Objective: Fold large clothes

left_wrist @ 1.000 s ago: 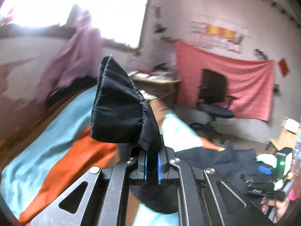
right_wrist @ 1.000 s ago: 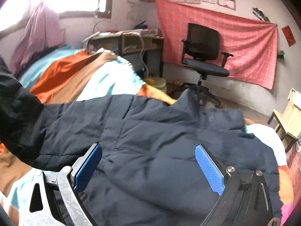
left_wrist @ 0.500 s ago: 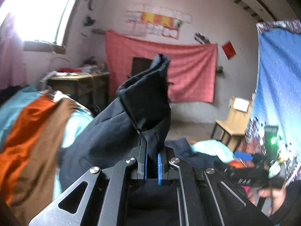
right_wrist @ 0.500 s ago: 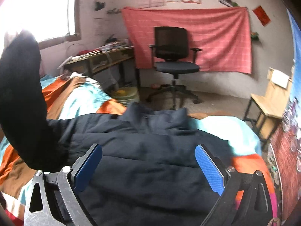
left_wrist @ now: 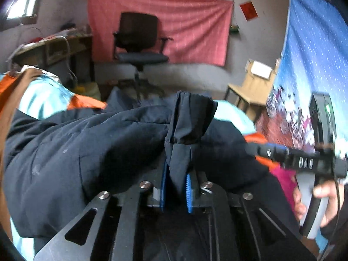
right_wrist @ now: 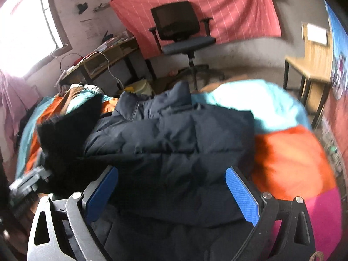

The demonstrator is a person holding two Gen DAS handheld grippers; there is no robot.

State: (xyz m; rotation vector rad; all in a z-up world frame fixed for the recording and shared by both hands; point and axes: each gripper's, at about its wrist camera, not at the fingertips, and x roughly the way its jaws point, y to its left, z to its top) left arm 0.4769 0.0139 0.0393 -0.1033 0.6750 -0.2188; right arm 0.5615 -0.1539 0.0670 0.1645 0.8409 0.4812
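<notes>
A dark navy puffer jacket lies spread on the bed, collar toward the far end. In the left wrist view its sleeve is laid across the jacket body, cuff end up. My left gripper has the cuff between its blue pads; the jaws are opening and the cloth sits loosely in the gap. My right gripper hovers wide open low over the jacket's near part, holding nothing. In the left wrist view a hand holds it at the right.
The bed cover has turquoise, orange, brown and pink patches. Beyond the bed stand a black office chair, a cluttered desk and a wooden chair. A red cloth hangs on the far wall.
My left gripper carried the sleeve from the window side across and down onto the jacket body, and its pads have parted. The right gripper shifted sideways and rolled, staying open.
</notes>
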